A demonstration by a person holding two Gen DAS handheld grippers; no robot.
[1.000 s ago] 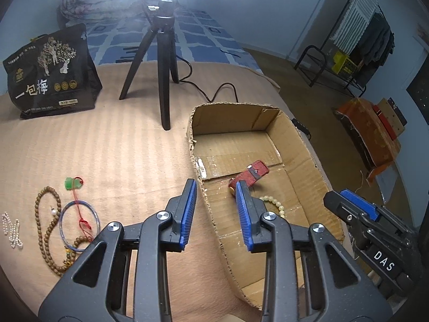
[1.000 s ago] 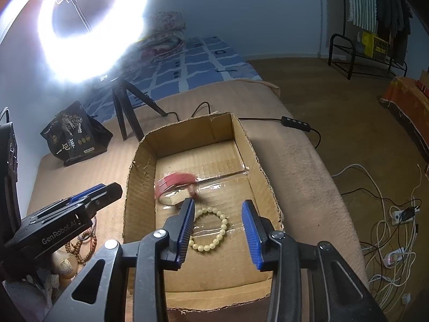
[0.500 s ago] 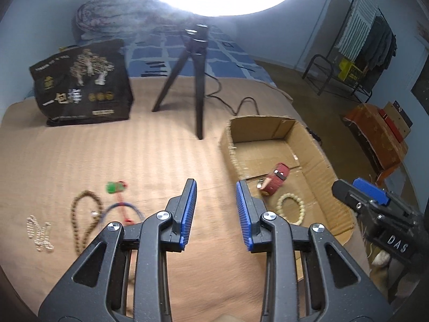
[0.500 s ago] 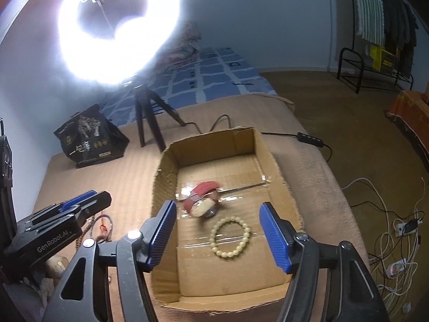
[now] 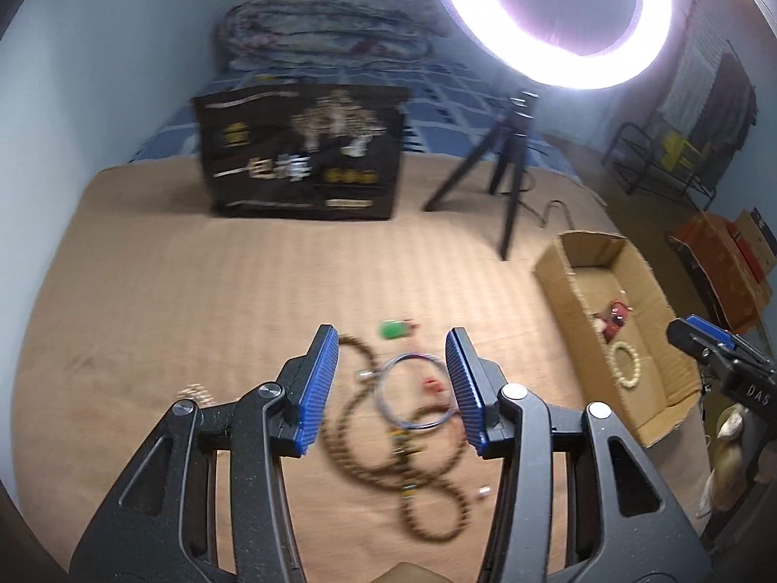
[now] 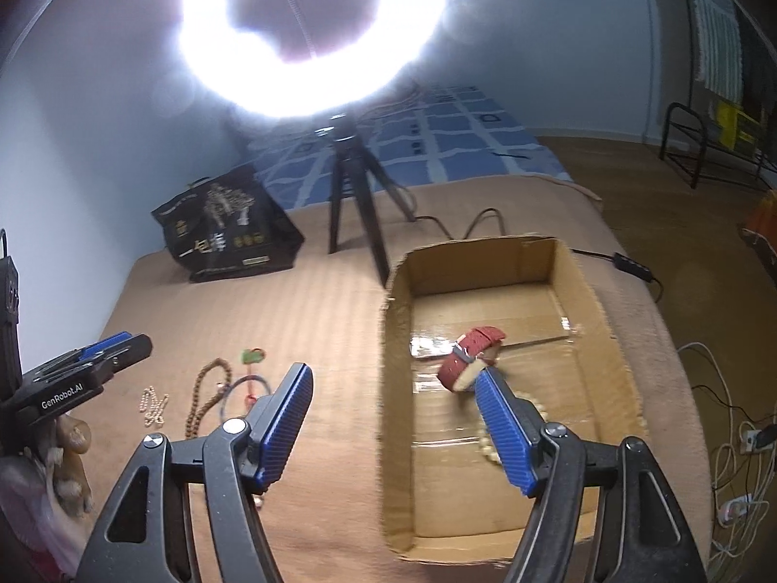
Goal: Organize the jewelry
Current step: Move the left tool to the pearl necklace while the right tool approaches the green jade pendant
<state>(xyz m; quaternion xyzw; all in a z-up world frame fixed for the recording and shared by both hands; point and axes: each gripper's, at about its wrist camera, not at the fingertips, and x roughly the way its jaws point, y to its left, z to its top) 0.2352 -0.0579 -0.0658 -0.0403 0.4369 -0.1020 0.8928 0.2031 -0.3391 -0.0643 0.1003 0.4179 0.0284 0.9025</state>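
Observation:
My left gripper hovers over loose jewelry on the tan blanket, its jaws opening with nothing pressed between them. Below it lie a brown bead necklace, a thin blue bangle and a green pendant; a small pearl piece lies further left. My right gripper is also opening and holds nothing; its fingers straddle the left wall of the cardboard box. In the box lie a red watch and a cream bead bracelet, which the right finger partly hides in the right wrist view.
A black printed bag stands at the back of the blanket. Beside the box stands the ring light's tripod, its cable trailing past the box. Floor cables and a clothes rack lie beyond the bed's right edge.
My left gripper swung left from the box to above the loose jewelry, and its jaws widened. The right gripper's jaws opened much wider and it drew back left from the bracelet.

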